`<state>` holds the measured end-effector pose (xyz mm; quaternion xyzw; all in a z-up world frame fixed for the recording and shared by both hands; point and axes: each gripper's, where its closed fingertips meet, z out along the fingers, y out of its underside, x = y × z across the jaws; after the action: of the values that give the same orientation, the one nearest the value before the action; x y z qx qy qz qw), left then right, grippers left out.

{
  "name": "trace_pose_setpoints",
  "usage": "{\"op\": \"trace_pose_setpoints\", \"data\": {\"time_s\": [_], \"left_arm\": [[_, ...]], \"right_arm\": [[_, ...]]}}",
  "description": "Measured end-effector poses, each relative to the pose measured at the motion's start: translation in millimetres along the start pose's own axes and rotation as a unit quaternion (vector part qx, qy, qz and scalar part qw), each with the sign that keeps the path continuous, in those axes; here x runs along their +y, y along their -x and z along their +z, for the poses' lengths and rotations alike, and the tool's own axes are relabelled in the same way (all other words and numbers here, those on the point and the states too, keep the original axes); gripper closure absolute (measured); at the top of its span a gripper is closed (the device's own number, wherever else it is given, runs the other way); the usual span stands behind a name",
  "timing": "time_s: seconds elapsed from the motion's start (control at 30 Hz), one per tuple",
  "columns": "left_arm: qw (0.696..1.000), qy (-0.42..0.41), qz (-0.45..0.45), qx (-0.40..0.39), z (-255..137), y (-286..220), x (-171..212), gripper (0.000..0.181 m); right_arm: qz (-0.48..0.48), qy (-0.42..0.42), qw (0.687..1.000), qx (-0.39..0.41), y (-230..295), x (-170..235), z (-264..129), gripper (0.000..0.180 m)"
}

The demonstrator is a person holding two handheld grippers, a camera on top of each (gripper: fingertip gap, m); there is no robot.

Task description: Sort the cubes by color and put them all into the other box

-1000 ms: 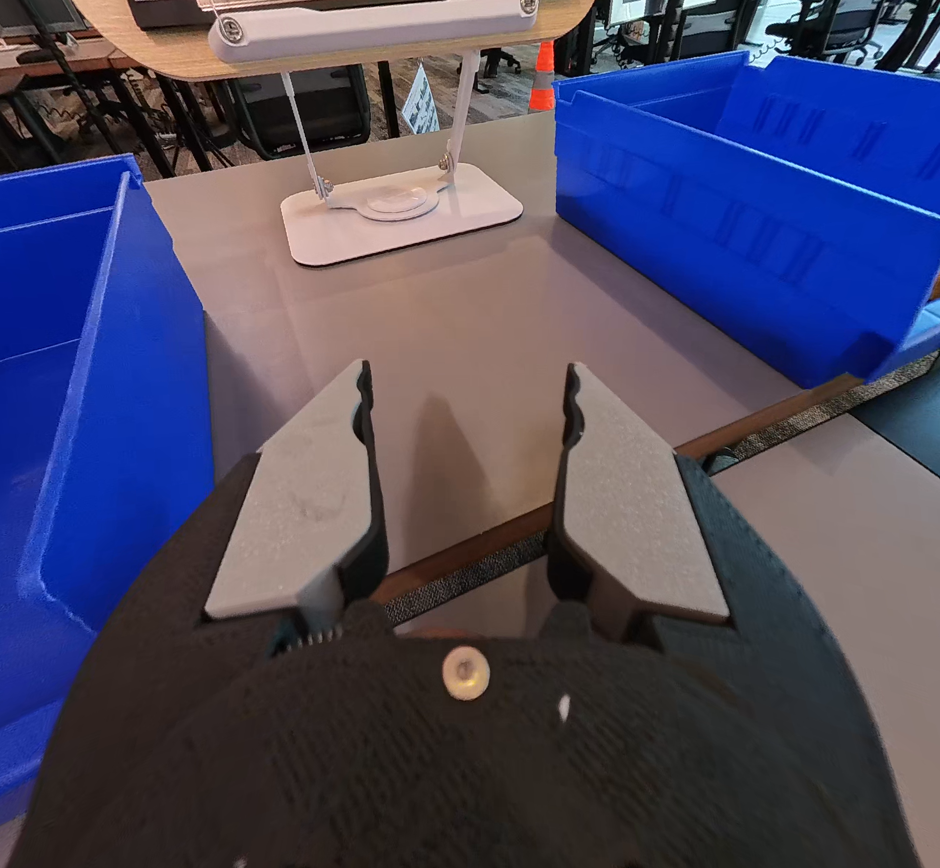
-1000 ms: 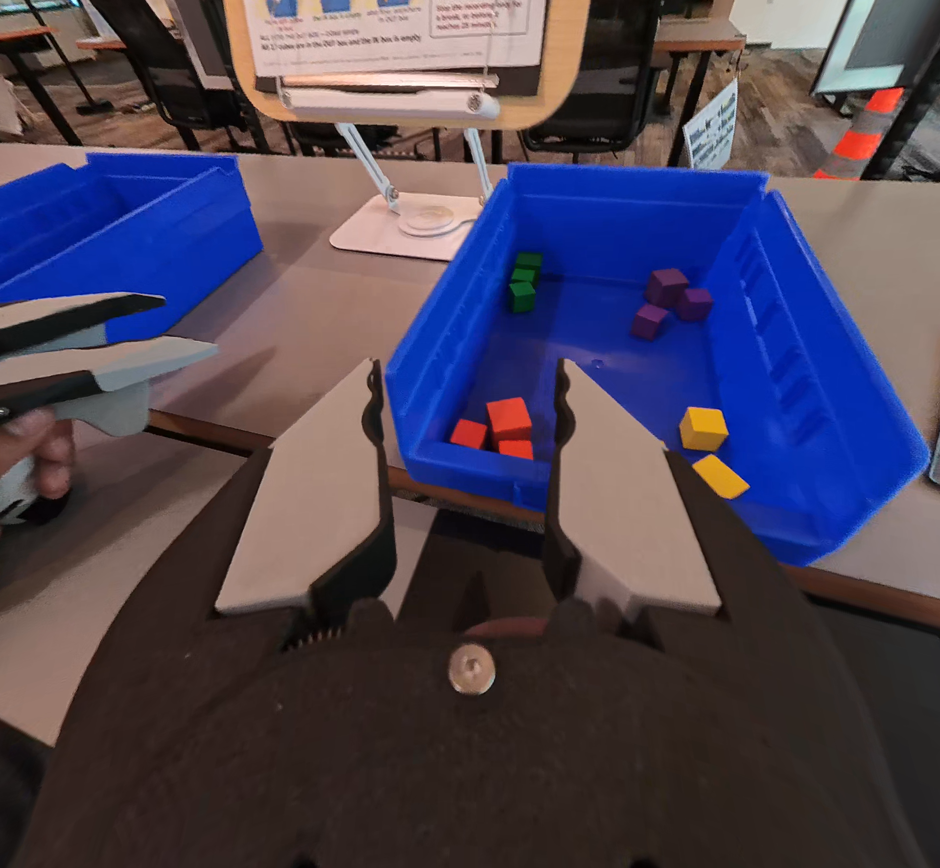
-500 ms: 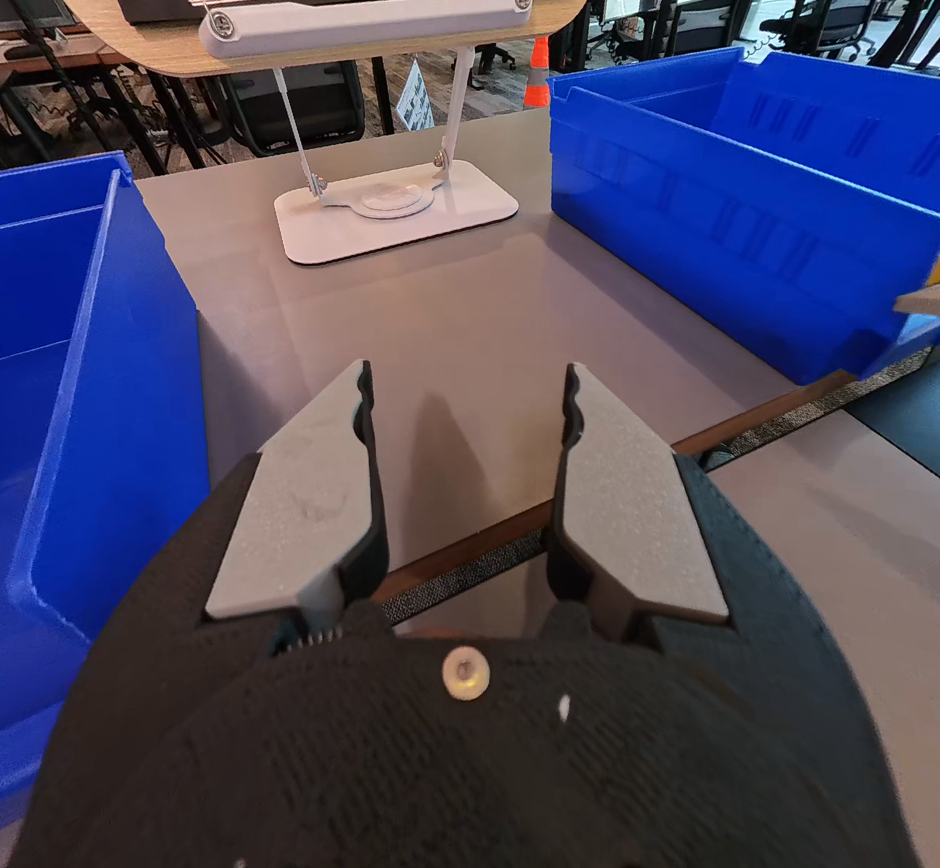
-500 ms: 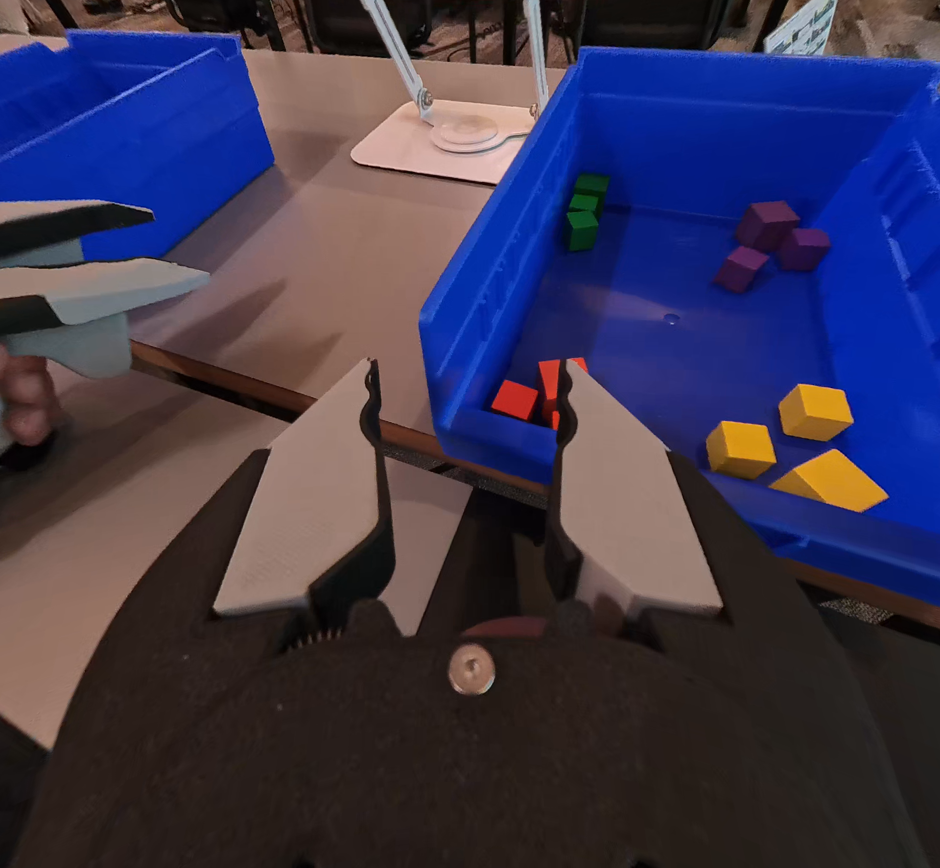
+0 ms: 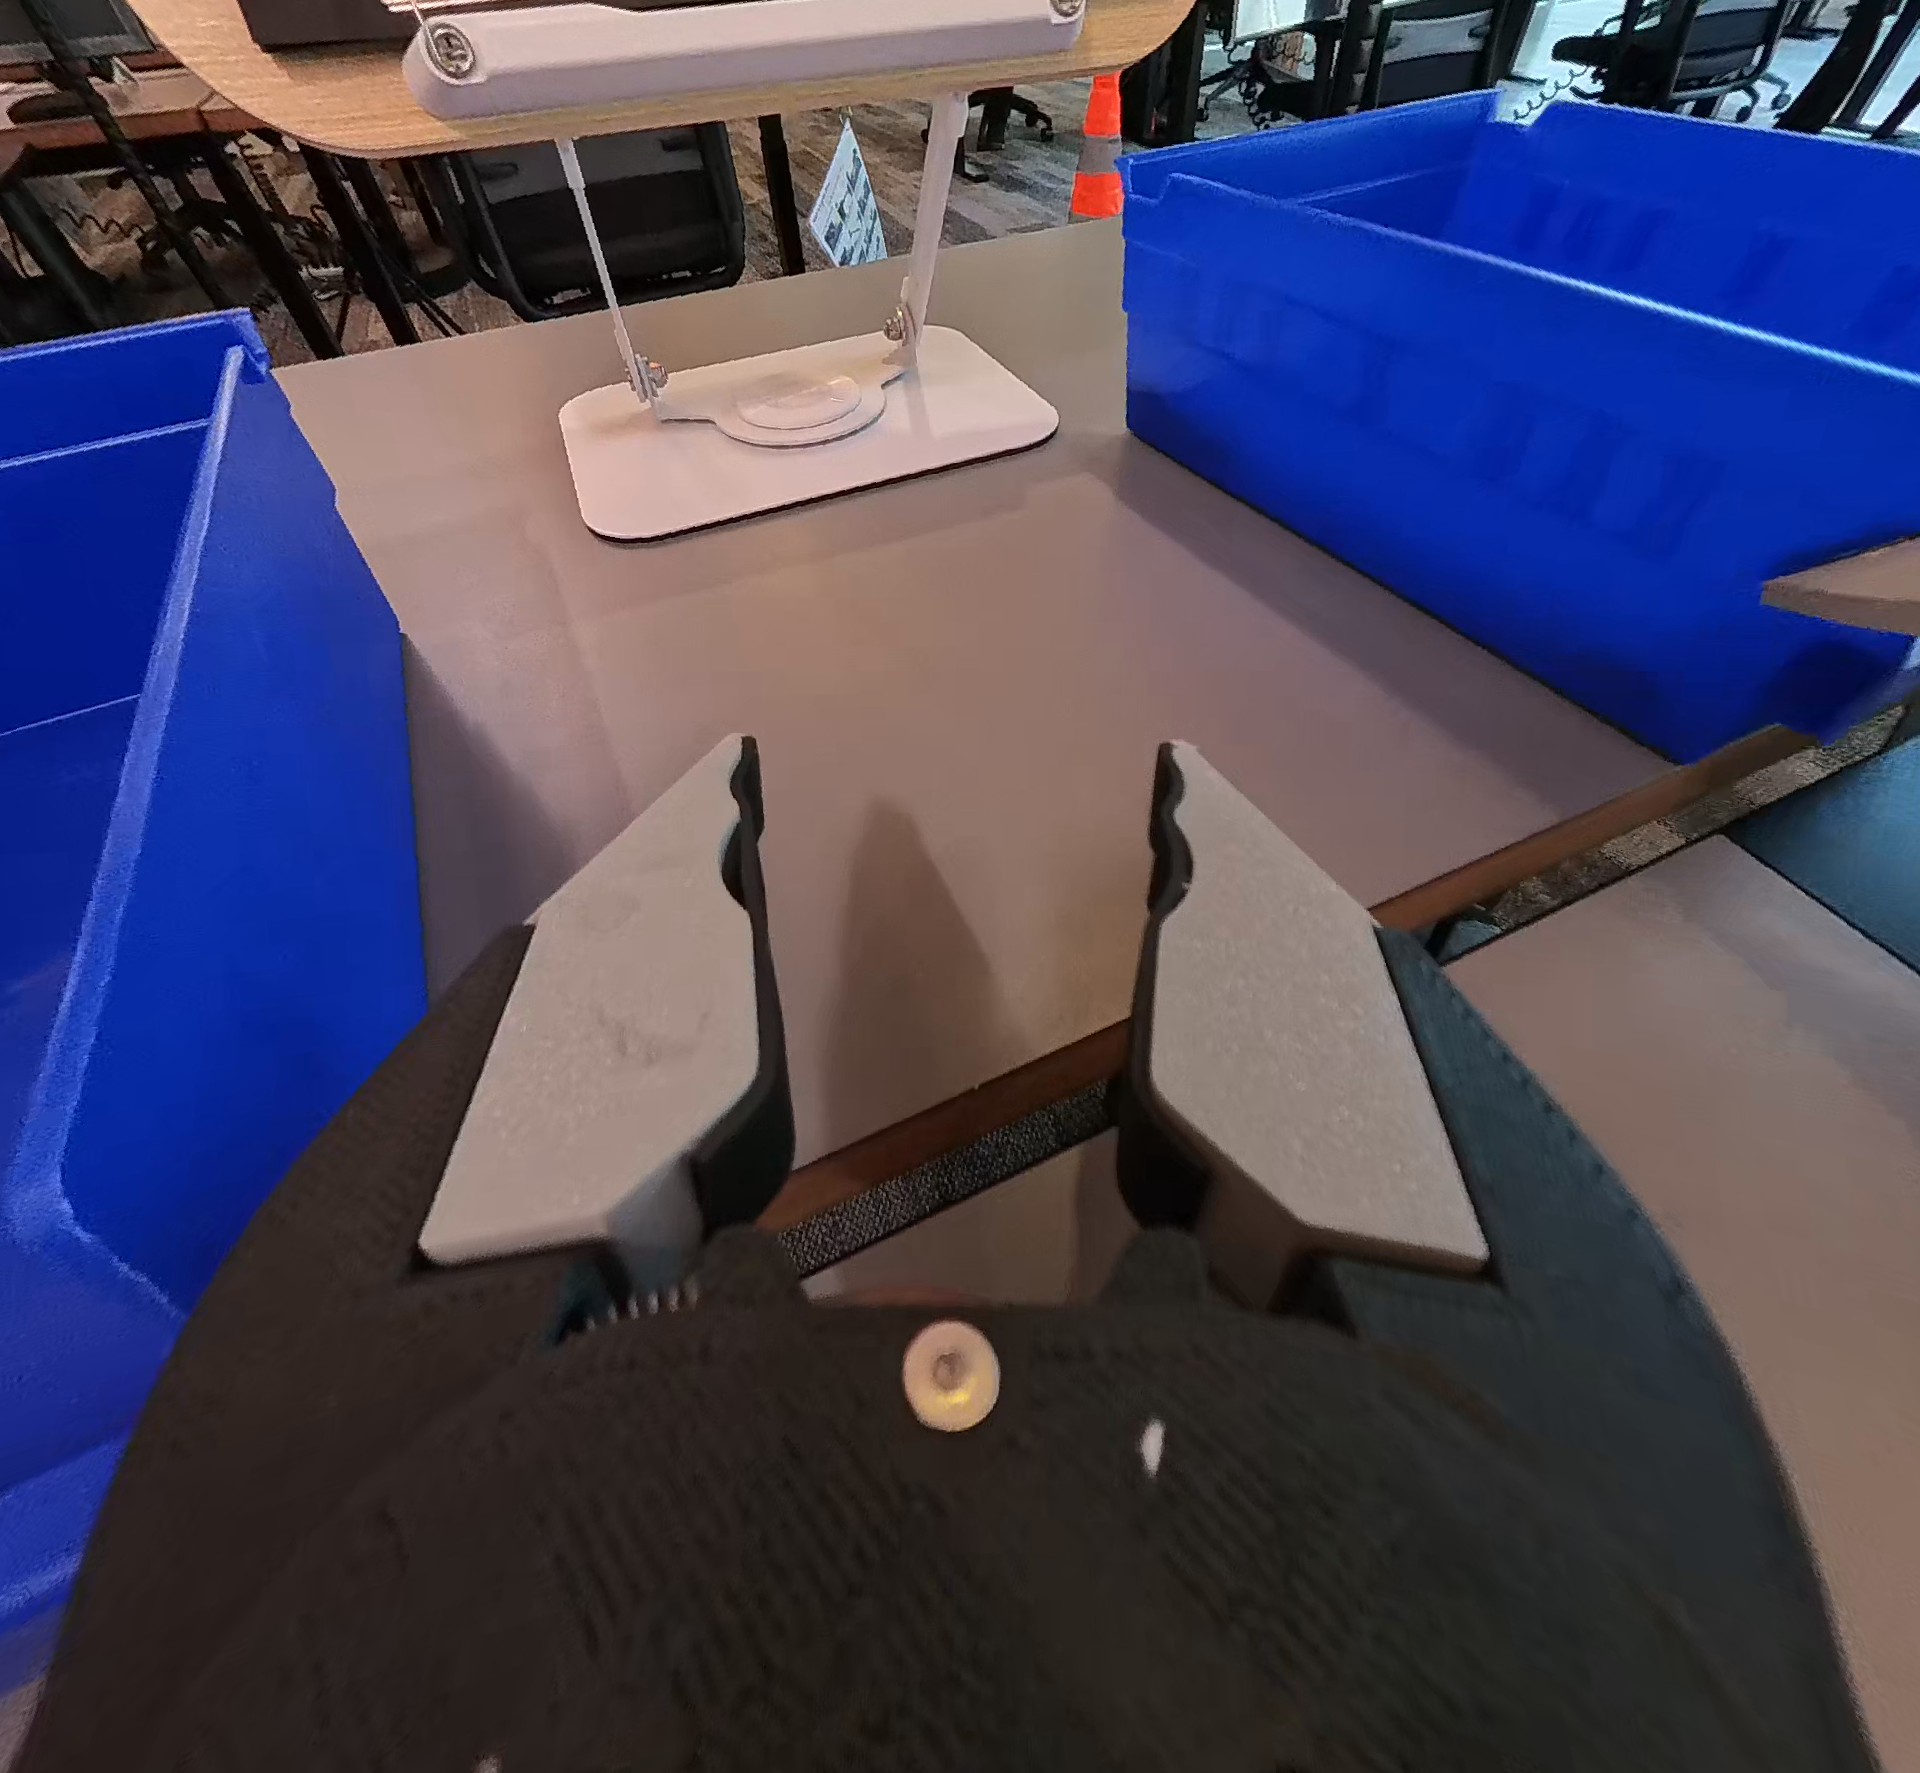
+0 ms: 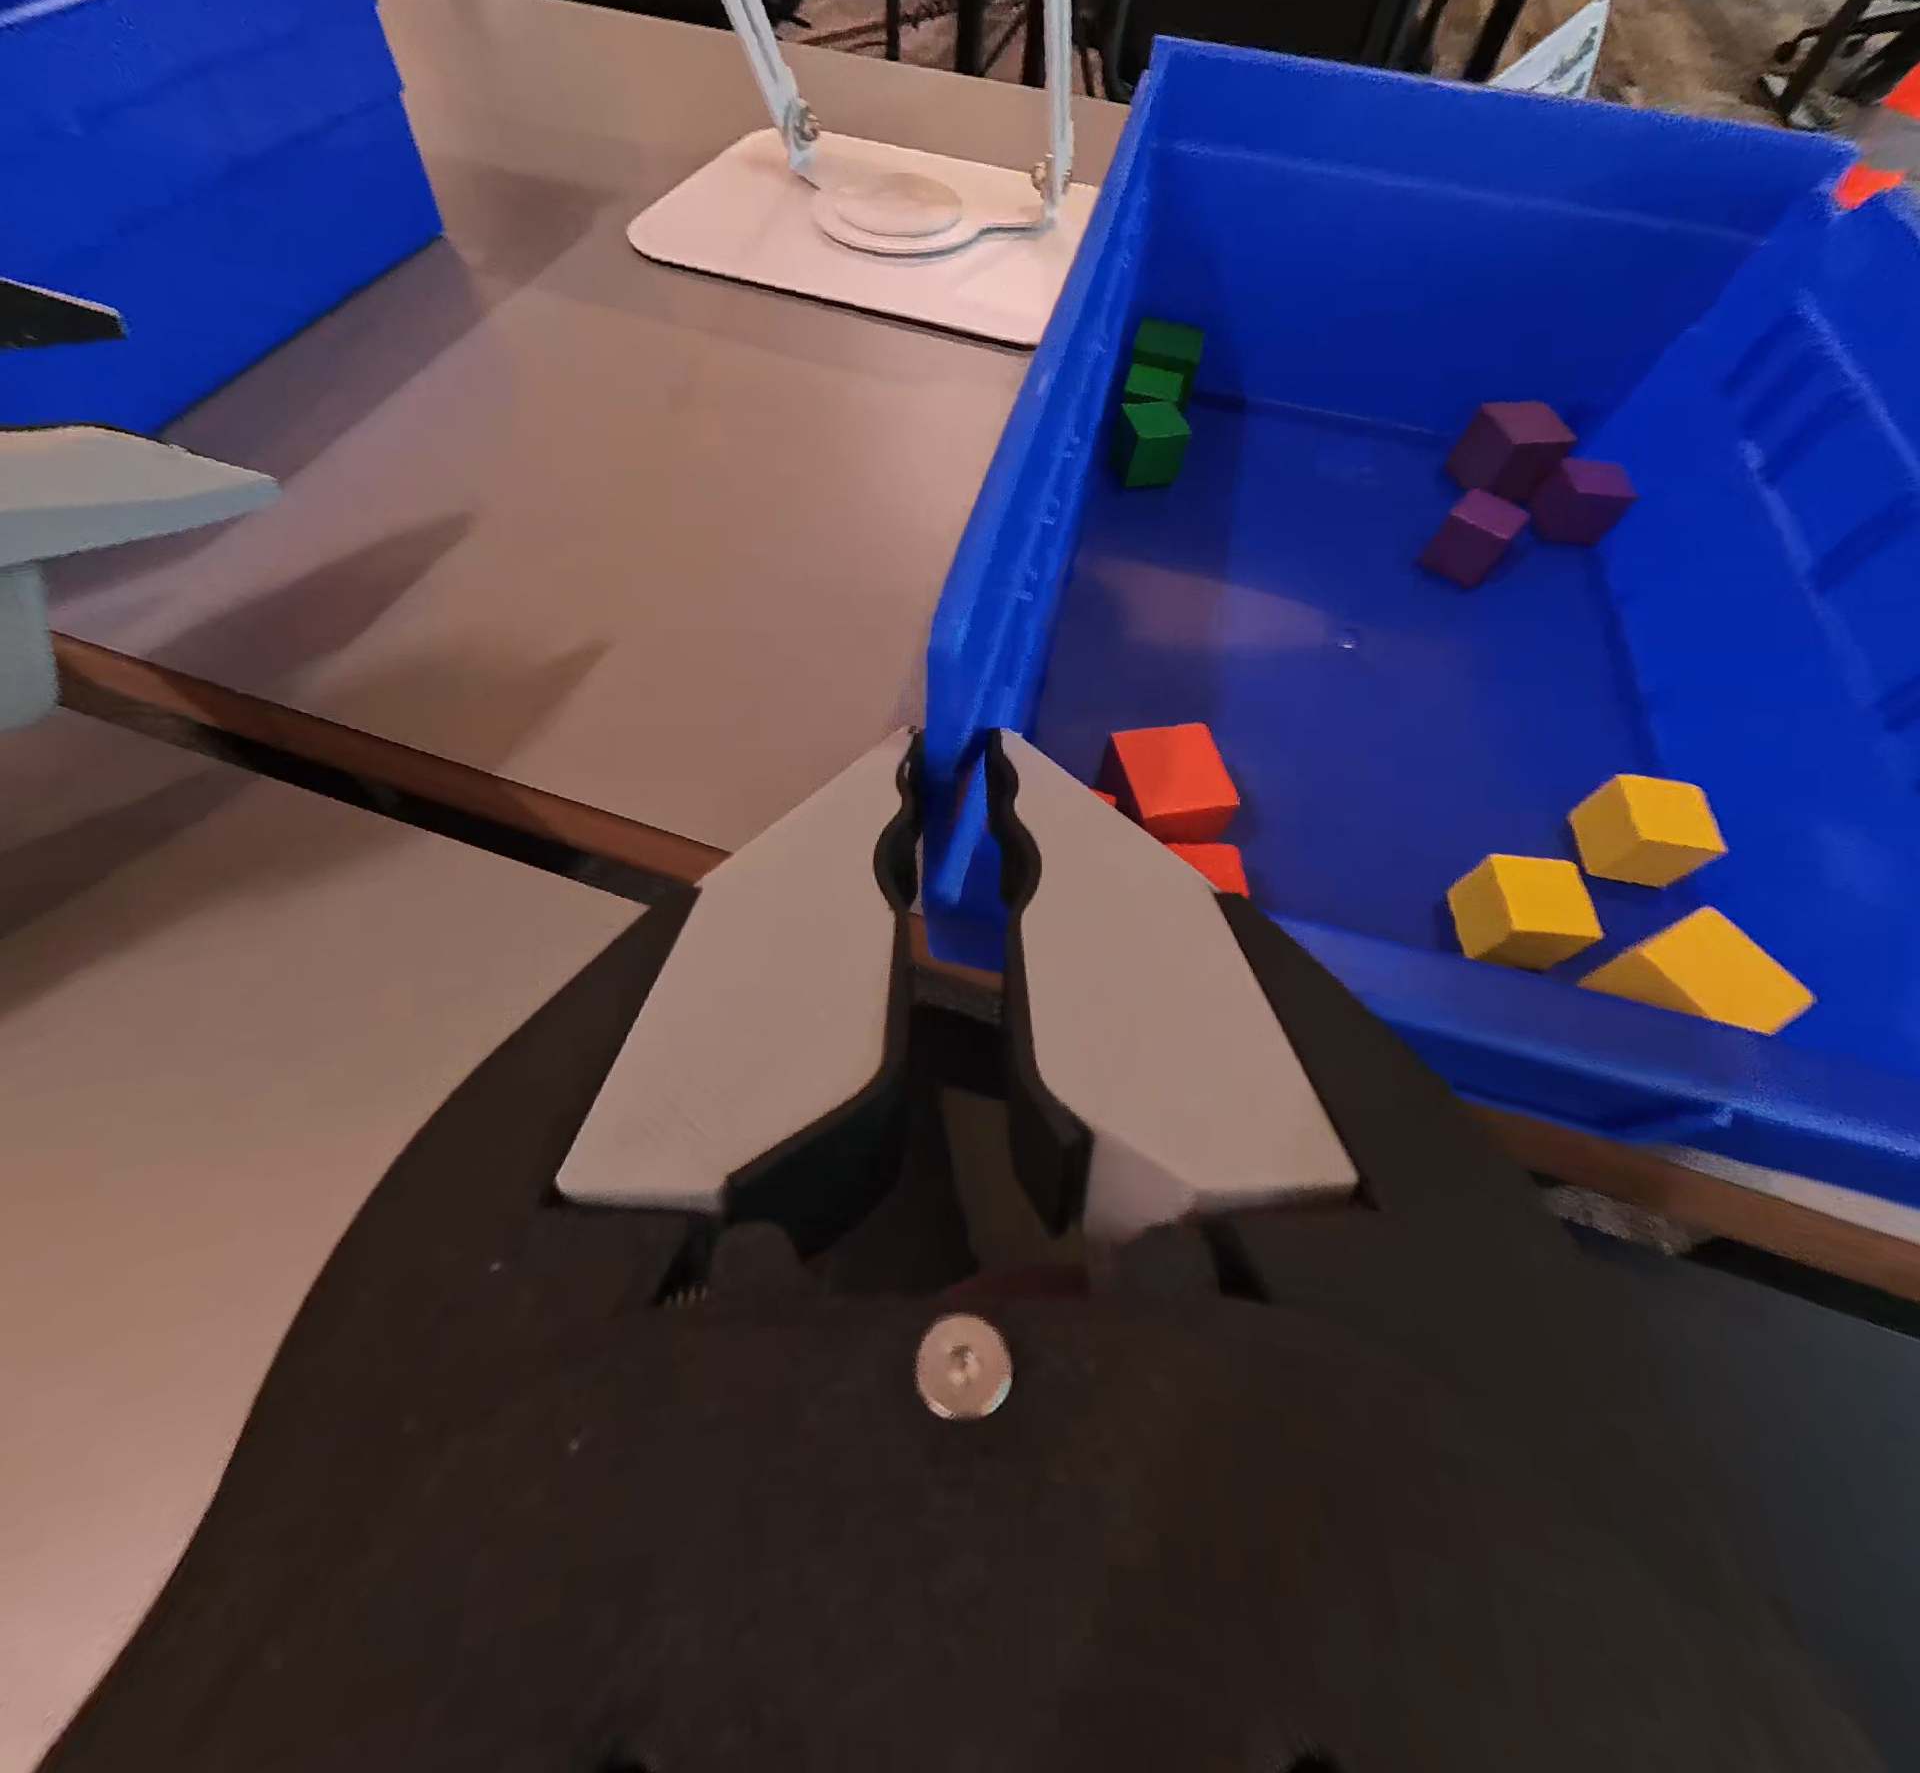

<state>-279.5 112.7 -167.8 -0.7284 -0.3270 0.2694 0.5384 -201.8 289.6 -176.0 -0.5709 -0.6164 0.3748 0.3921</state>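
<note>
The right blue box (image 6: 1455,92) holds green cubes (image 6: 1155,435), purple cubes (image 6: 1517,445), red cubes (image 6: 1172,778) and yellow cubes (image 6: 1522,908), each colour in its own cluster. My right gripper (image 6: 951,747) is closed on the near left corner of this box's wall, one finger on each side. My left gripper (image 5: 956,757) is open and empty above the table between the boxes. The left blue box (image 5: 239,684) stands beside it; the part of its inside that shows holds no cubes. The right box also shows in the left wrist view (image 5: 1507,393).
A white stand base (image 5: 810,435) with a wooden sheet board (image 5: 675,40) stands at the back between the boxes. A seam (image 5: 1558,850) separates the far table from the near one. The left gripper's finger (image 6: 135,497) shows at the left in the right wrist view.
My right gripper has moved forward and down to the right box's near left corner, and its jaws have closed from wide open onto the wall. The left gripper has barely moved.
</note>
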Motion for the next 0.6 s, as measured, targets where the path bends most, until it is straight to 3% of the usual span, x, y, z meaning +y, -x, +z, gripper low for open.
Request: {"op": "trace_pose_setpoints", "data": {"time_s": [0.27, 0.43, 0.5, 0.6], "left_arm": [[1.0, 0.002, 0.001, 0.001, -0.5, -0.8, 0.7, 0.107], [1.0, 0.003, 0.006, -0.002, -1.0, -1.6, 1.5, 0.107], [1.0, 0.002, 0.008, -0.003, -2.5, -2.0, 1.3, 0.107], [1.0, 0.0, 0.01, -0.004, -6.7, -3.6, 1.9, 0.107]], "right_arm": [[0.013, 0.073, 0.997, -0.014, -25.4, 15.5, -21.2, 0.176], [0.045, 0.05, 0.997, -0.03, -25.7, 14.3, -17.3, 0.173], [0.039, 0.045, 0.998, -0.012, -28.3, 15.8, -11.3, 0.164], [0.024, 0.033, 0.999, 0.004, -28.7, 14.8, -6.9, 0.172]]}}
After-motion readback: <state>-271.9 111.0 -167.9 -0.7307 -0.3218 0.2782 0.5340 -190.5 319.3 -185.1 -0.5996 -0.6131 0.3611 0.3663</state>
